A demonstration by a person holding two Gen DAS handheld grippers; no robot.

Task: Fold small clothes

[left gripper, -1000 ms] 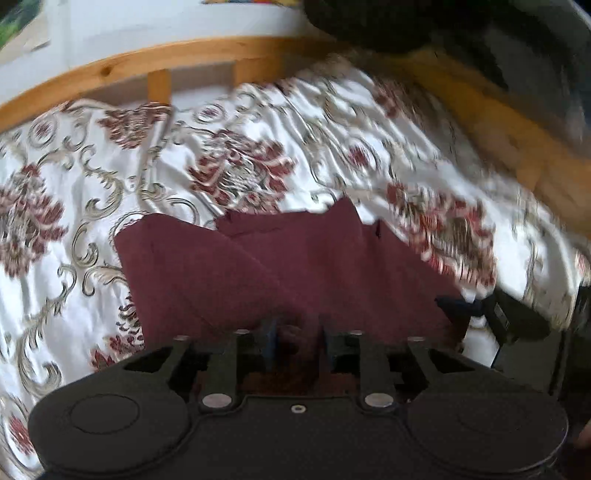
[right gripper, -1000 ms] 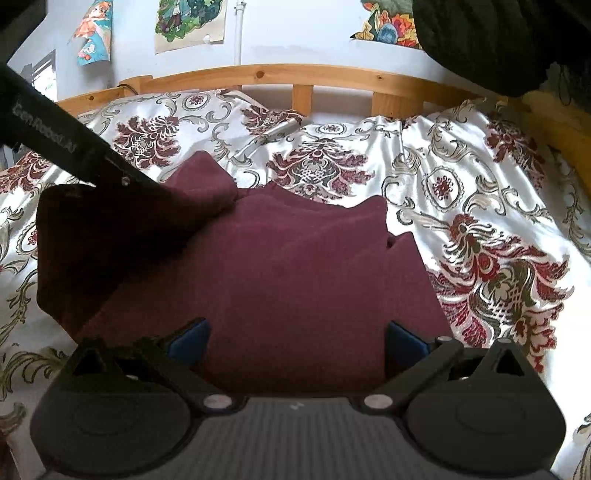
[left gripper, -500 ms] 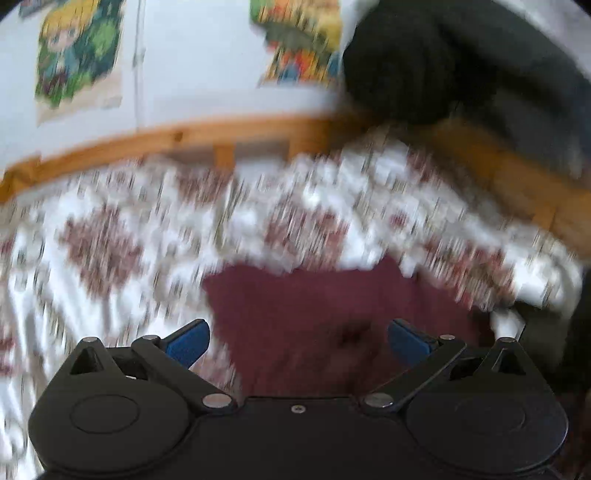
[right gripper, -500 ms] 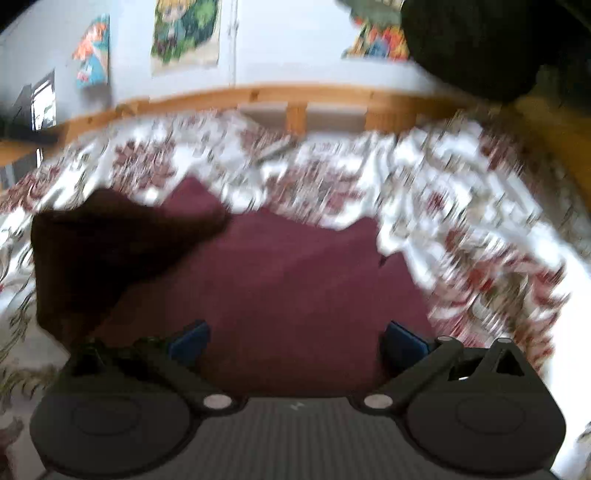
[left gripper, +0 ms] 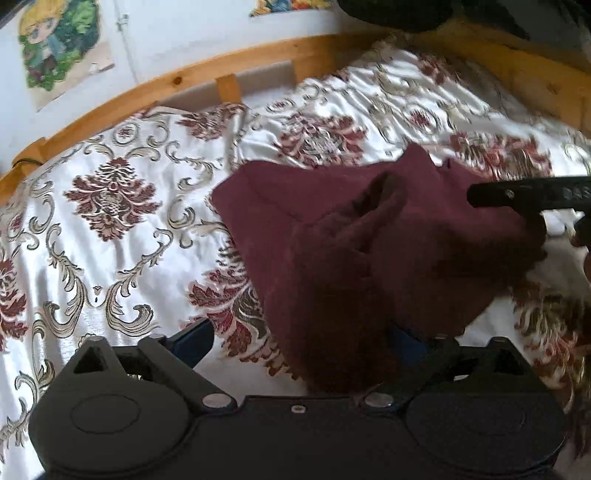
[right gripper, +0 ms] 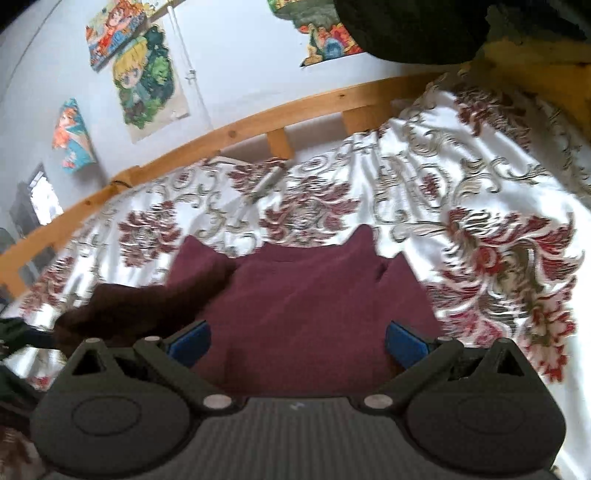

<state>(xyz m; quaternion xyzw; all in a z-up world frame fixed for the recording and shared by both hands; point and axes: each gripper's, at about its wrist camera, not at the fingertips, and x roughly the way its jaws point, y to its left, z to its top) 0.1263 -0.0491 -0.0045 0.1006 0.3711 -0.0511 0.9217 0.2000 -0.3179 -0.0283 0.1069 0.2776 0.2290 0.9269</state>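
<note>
A maroon garment lies on the patterned bed cover, one sleeve folded across its body with the cuff gaping. My left gripper hangs over the garment's near left edge. Its jaws stand wide and are closing slightly; cloth lies between them and partly covers the right pad, but neither pad presses on it. The right gripper is open above the garment's near hem, blue pads far apart. One of its fingers reaches in from the right in the left wrist view.
A wooden bed rail runs along the far side and the right, below a wall with cartoon posters. Dark clothing hangs at the top right. Patterned cover stretches left and right of the garment.
My left gripper went from nearly shut on maroon cloth to wide open, letting it go. The sleeve it carried now lies across the garment. The right wrist view has tilted.
</note>
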